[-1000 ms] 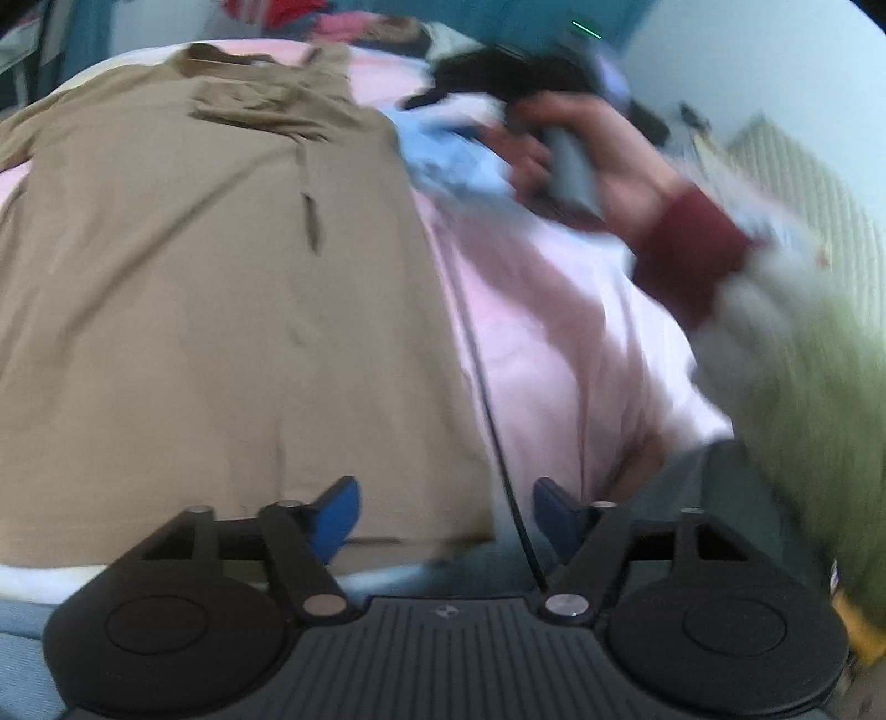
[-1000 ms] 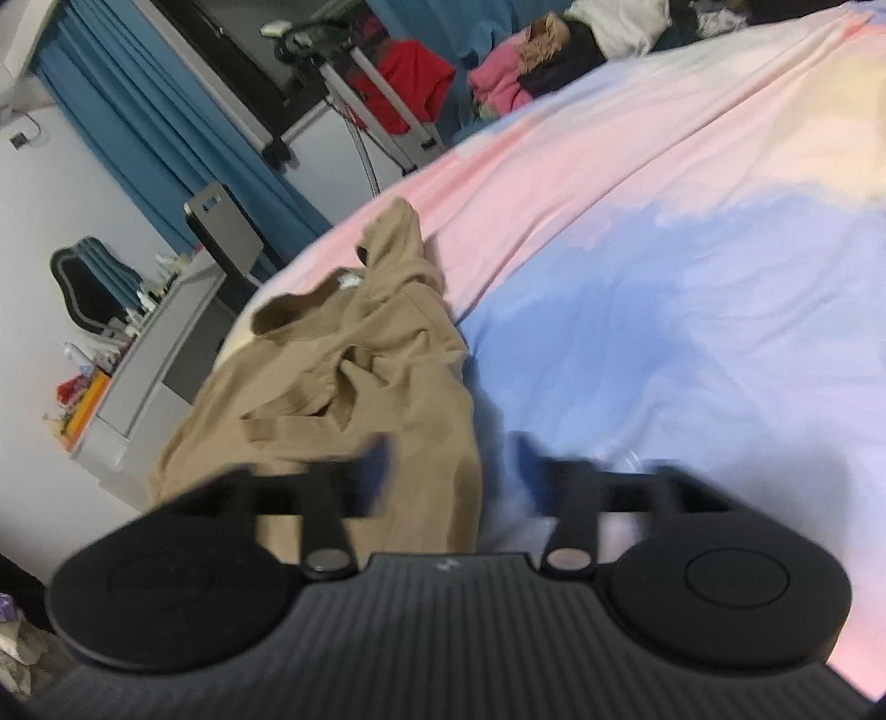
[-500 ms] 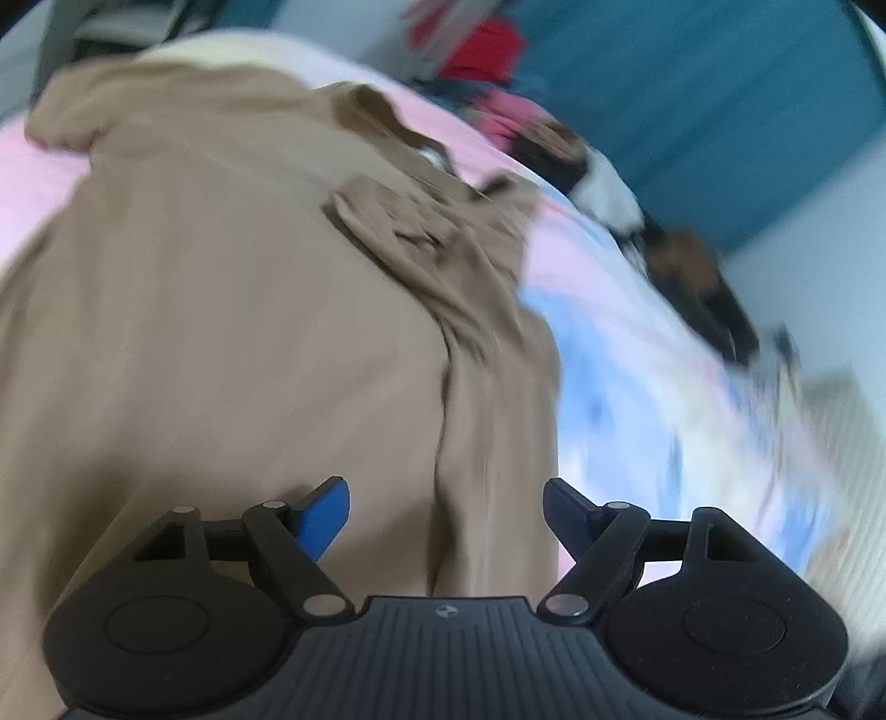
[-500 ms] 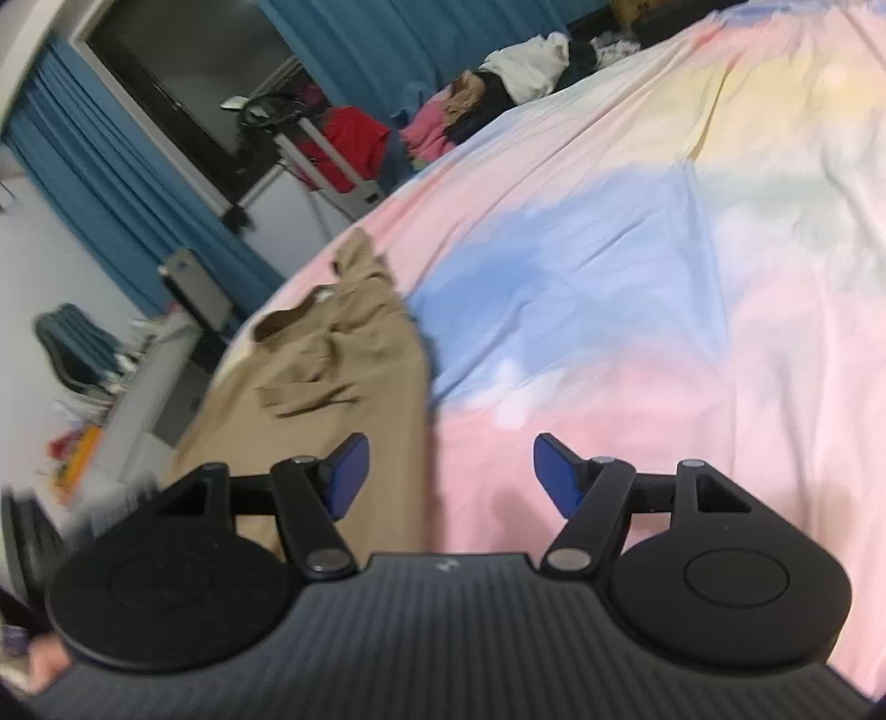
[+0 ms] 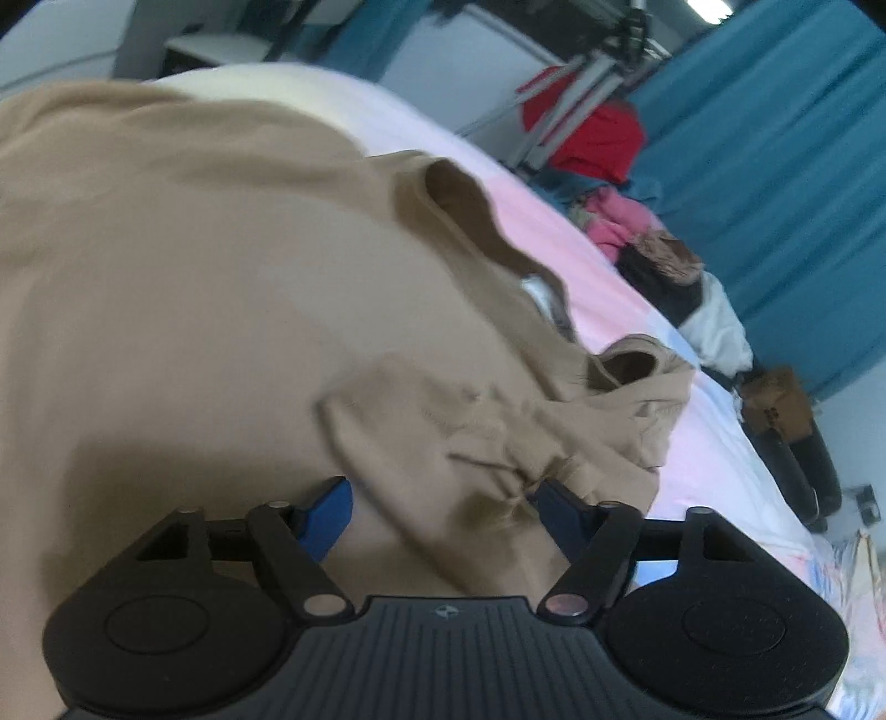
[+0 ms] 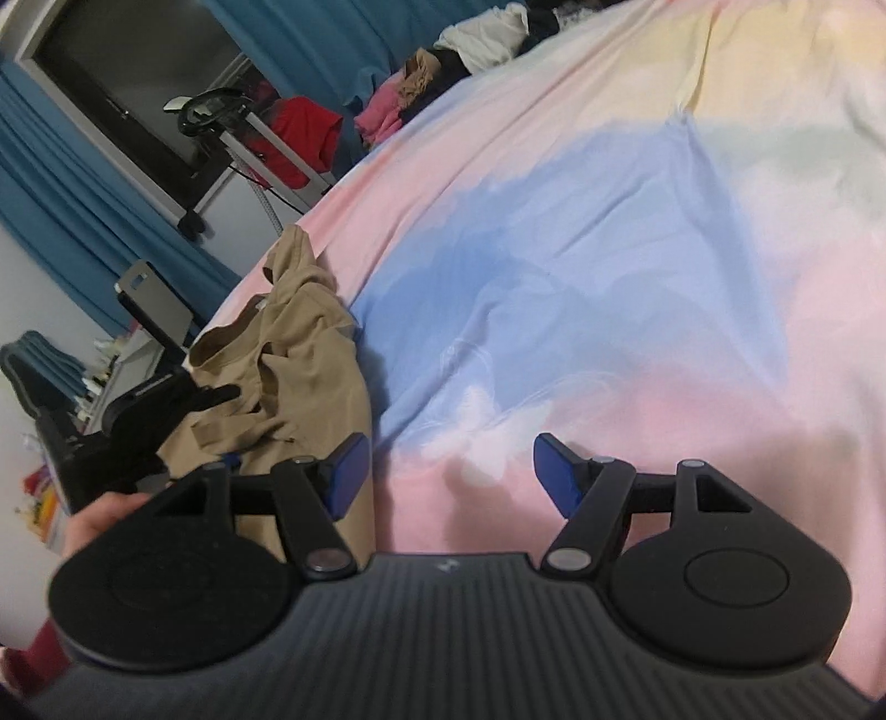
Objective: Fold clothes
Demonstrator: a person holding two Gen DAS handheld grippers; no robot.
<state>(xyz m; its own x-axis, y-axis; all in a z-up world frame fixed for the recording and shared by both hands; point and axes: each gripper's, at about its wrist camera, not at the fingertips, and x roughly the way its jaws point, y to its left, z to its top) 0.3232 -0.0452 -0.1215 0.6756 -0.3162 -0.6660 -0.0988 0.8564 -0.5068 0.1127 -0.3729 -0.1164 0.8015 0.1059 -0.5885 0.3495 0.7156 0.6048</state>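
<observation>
- Since a second ago my left gripper (image 5: 443, 501) has travelled from the hem end of the tan shirt (image 5: 183, 310) up to its shoulder, and now sits low over the bunched sleeve (image 5: 498, 432); the view is a little smeared with motion.
- My right gripper (image 6: 449, 471) has swung off the shirt and now looks across the pastel bedsheet (image 6: 637, 249), with the shirt's right edge just beside its left finger.
- Both grippers are spread wide and pinch nothing; the left one's blue pads (image 5: 326, 509) straddle the crumpled sleeve fabric, though I cannot tell if they touch it.
- The shirt lies front-down or front-up, I cannot say which, spread on the bed with its collar (image 5: 465, 216) towards the far side and one sleeve heaped on the body near the shoulder.
- I judge the fold barely begun: that sleeve looks thrown inward but rumpled, not a clean crease.
- Left to do, as I read it: flatten or re-lay that sleeve, bring in the other side, then fold the body up from the hem.
- A pile of other clothes (image 6: 476, 44) waits at the far edge of the bed.
</observation>
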